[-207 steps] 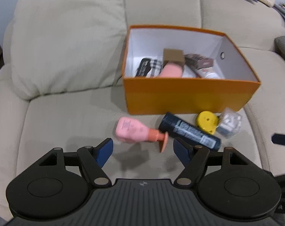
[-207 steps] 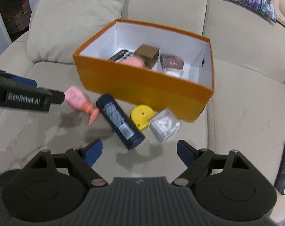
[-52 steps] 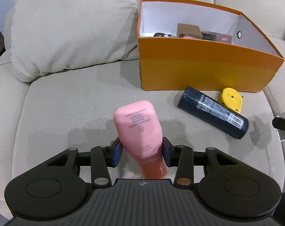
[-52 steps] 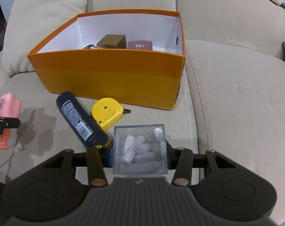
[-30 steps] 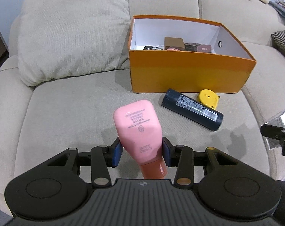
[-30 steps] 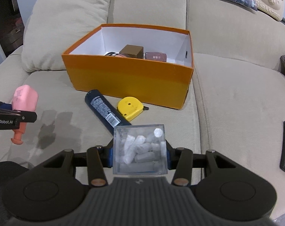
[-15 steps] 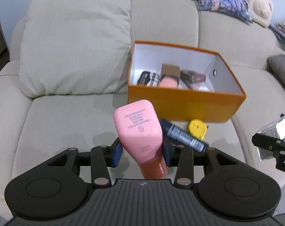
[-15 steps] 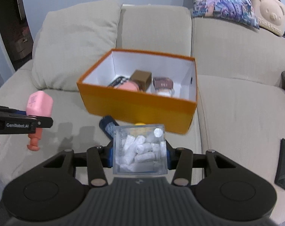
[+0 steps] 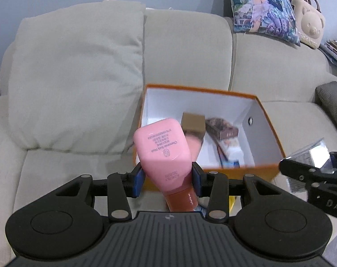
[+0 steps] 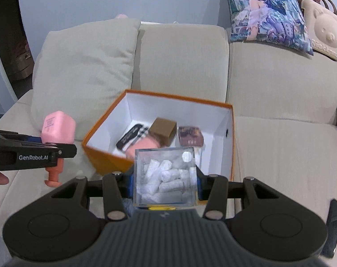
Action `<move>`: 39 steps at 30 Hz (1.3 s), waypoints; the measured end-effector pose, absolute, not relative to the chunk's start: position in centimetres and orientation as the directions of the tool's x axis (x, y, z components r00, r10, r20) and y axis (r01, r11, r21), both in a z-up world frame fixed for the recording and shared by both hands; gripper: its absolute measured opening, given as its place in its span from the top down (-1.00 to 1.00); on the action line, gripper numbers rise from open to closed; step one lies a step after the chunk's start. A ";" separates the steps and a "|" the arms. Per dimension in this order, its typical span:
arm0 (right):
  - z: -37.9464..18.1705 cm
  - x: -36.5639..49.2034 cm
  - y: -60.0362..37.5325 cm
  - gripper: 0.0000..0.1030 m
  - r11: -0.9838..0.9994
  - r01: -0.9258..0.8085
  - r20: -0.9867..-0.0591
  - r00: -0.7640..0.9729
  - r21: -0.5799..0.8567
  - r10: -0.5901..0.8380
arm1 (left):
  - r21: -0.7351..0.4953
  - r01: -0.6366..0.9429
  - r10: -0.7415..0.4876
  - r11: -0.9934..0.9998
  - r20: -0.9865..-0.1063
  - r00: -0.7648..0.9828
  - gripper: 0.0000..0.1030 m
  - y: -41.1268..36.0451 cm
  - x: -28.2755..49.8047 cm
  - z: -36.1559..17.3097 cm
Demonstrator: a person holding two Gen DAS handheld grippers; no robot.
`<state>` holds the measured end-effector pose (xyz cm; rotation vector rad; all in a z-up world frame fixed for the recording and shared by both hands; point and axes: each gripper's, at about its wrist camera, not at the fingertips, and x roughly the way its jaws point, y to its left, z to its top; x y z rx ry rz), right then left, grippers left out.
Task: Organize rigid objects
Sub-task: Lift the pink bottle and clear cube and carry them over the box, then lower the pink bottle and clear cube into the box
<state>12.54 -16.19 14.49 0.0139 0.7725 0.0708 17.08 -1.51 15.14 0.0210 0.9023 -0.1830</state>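
Beige sofa (image 9: 190, 55) fills both frames; left gripper (image 9: 167, 176) pinches a pink bottle (image 9: 163, 153), right gripper (image 10: 165, 183) pinches a clear box (image 10: 166, 175), orange box (image 10: 226, 111) at centre.

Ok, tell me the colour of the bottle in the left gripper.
Pink bottle, darker coral cap; clearest in the left wrist view.
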 end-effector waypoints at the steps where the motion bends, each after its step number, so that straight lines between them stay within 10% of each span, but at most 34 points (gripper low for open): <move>1: 14.5 13.5 -16.5 0.05 0.998 -0.056 -0.698 0.713 0.039 0.067 | -0.053 0.168 -0.146 0.984 -0.781 0.607 0.05 -1.9 18.0 15.2; 39: 1.6 28.2 -18.0 0.05 0.997 -0.056 -0.865 0.498 0.048 0.069 | -0.007 0.140 -0.061 0.990 -0.921 0.386 0.07 -6.0 33.3 2.0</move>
